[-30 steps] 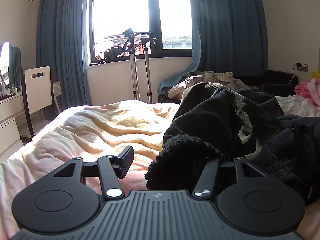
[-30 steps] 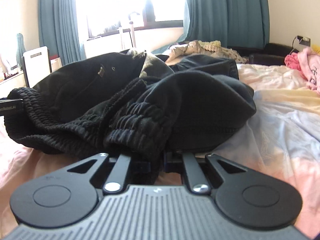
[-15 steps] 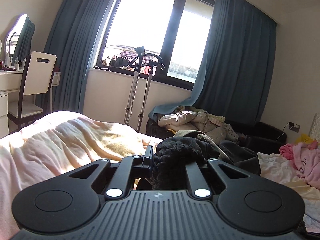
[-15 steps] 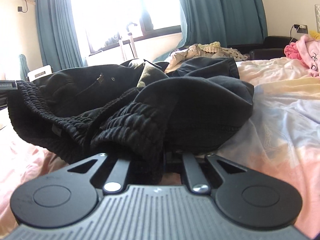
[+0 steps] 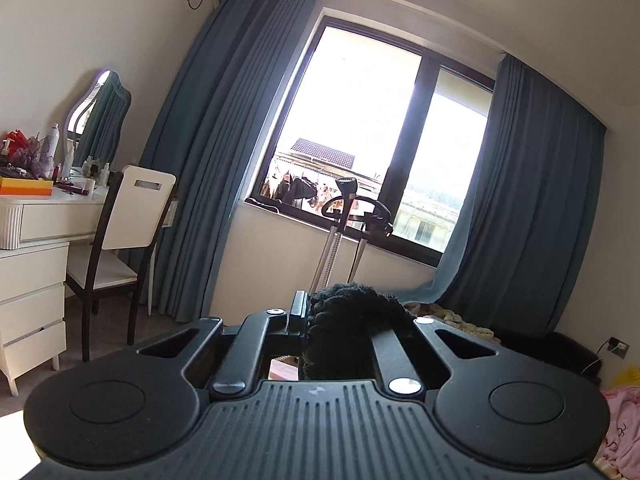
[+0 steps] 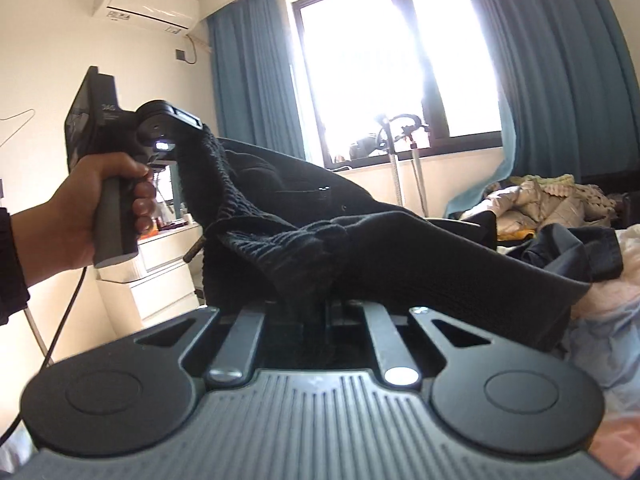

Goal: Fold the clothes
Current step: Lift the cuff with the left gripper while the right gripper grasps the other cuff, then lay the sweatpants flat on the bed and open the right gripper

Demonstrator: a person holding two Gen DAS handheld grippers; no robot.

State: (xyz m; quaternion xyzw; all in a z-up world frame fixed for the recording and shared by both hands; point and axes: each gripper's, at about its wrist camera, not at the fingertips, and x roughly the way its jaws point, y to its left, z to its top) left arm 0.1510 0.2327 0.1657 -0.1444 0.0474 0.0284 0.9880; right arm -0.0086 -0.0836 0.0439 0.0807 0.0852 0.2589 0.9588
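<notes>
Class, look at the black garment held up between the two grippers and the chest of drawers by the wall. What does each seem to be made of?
Black garment: a soft, matte, thick fabric, probably knit or fleece; its ribbed, elasticated band suggests this. Chest of drawers: probably painted wood or board, smooth white, judging by its flat drawer fronts.

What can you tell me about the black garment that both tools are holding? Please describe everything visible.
The black garment looks like thick soft fabric with a ribbed, elastic-looking knit band. It is lifted and stretched between the tools: the left tool, held by a hand, is shut on one part of the band, and the right tool is shut on another. The far end of the garment trails down to the bed, beside other dark clothes.
</notes>
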